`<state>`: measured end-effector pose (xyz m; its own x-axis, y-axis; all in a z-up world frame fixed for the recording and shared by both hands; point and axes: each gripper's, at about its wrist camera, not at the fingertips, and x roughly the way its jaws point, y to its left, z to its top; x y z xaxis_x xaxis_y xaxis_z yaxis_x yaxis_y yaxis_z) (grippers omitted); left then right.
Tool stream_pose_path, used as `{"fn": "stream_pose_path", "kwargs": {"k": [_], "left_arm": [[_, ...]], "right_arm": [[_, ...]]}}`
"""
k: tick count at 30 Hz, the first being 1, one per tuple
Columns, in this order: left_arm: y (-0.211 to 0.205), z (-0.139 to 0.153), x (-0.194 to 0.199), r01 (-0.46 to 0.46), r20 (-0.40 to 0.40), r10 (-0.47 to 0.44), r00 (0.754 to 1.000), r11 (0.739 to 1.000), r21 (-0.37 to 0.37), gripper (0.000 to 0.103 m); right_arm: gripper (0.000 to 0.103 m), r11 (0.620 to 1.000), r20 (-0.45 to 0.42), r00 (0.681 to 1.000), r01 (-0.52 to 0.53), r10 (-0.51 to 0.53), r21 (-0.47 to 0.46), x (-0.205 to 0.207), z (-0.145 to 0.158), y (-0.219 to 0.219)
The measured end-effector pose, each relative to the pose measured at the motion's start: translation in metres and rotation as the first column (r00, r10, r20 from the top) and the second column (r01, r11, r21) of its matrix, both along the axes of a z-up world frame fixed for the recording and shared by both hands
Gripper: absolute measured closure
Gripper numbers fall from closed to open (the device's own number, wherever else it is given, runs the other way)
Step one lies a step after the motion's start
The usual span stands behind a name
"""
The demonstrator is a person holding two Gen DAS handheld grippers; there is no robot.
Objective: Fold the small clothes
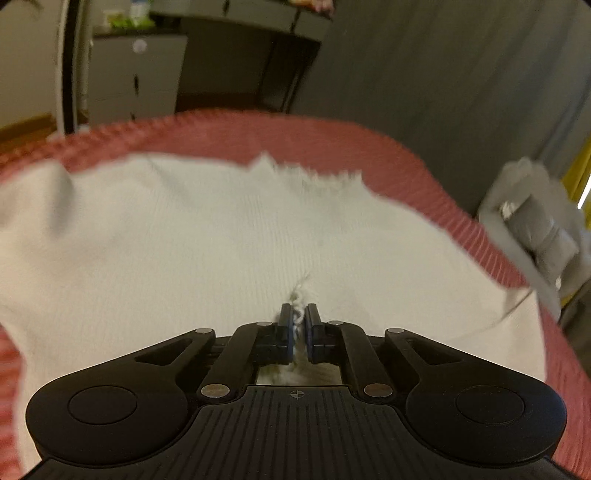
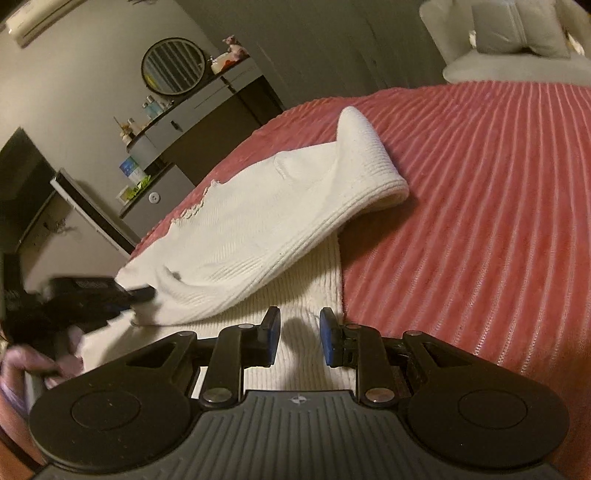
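A white knitted garment [image 2: 251, 229] lies on a pink ribbed bedspread [image 2: 480, 184], partly folded over itself with a thick fold at its far end. In the left wrist view the garment [image 1: 221, 236] fills the middle. My left gripper [image 1: 299, 317] is shut on a pinch of the white fabric and lifts it. It also shows in the right wrist view [image 2: 125, 293] at the garment's left edge. My right gripper [image 2: 298, 325] is open and empty, just above the garment's near ribbed part.
The pink bedspread [image 1: 332, 144] ends at a grey wall. A dark dresser with a round mirror [image 2: 173, 66] stands far left. Grey pillows [image 2: 517, 33] lie at the head of the bed, also at the right in the left wrist view [image 1: 535, 229].
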<state>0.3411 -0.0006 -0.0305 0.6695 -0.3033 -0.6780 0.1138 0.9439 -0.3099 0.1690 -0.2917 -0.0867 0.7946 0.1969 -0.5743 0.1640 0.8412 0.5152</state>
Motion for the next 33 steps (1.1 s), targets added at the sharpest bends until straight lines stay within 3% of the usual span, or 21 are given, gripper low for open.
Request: {"fn": "stream_pose_path", "kwargs": {"k": [5, 8, 12, 17, 20, 24, 30, 33], "left_arm": [[0.033, 0.037, -0.019, -0.054, 0.125, 0.052, 0.991, 0.998, 0.014, 0.095], [0.061, 0.038, -0.026, -0.138, 0.153, 0.122, 0.981, 0.985, 0.099, 0.095], [0.089, 0.012, -0.026, -0.222, 0.069, 0.212, 0.975, 0.958, 0.182, 0.095], [0.101, -0.008, -0.031, -0.208, 0.02, 0.207, 0.978, 0.97, 0.127, 0.093], [0.108, -0.013, -0.025, -0.209, -0.01, 0.211, 0.977, 0.973, 0.096, 0.091], [0.111, -0.009, -0.023, -0.197, -0.001, 0.198, 0.98, 0.977, 0.077, 0.091], [0.099, -0.003, -0.016, -0.159, 0.04, 0.155, 0.987, 0.978, 0.131, 0.093], [0.092, 0.0, -0.017, -0.149, 0.068, 0.141, 0.988, 0.98, 0.129, 0.094]], "right_arm": [[0.078, 1.0, 0.001, 1.0, 0.001, -0.001, -0.011, 0.0, 0.003, 0.002], [0.071, 1.0, 0.008, 1.0, -0.001, 0.001, -0.015, 0.0, 0.006, 0.002], [0.067, 1.0, 0.031, 0.999, -0.013, 0.013, 0.001, 0.002, 0.013, 0.004], [0.067, 0.998, 0.055, 0.998, -0.017, 0.013, 0.062, 0.014, 0.019, 0.004], [0.062, 0.989, 0.069, 0.998, -0.008, -0.002, 0.151, 0.028, 0.019, -0.001], [0.06, 0.97, 0.027, 0.999, 0.018, -0.026, 0.244, 0.055, 0.005, -0.004], [0.06, 0.963, 0.014, 0.997, 0.07, -0.076, 0.261, 0.083, -0.005, -0.009], [0.073, 0.972, 0.001, 0.996, 0.091, -0.093, 0.218, 0.092, -0.006, -0.009]]}}
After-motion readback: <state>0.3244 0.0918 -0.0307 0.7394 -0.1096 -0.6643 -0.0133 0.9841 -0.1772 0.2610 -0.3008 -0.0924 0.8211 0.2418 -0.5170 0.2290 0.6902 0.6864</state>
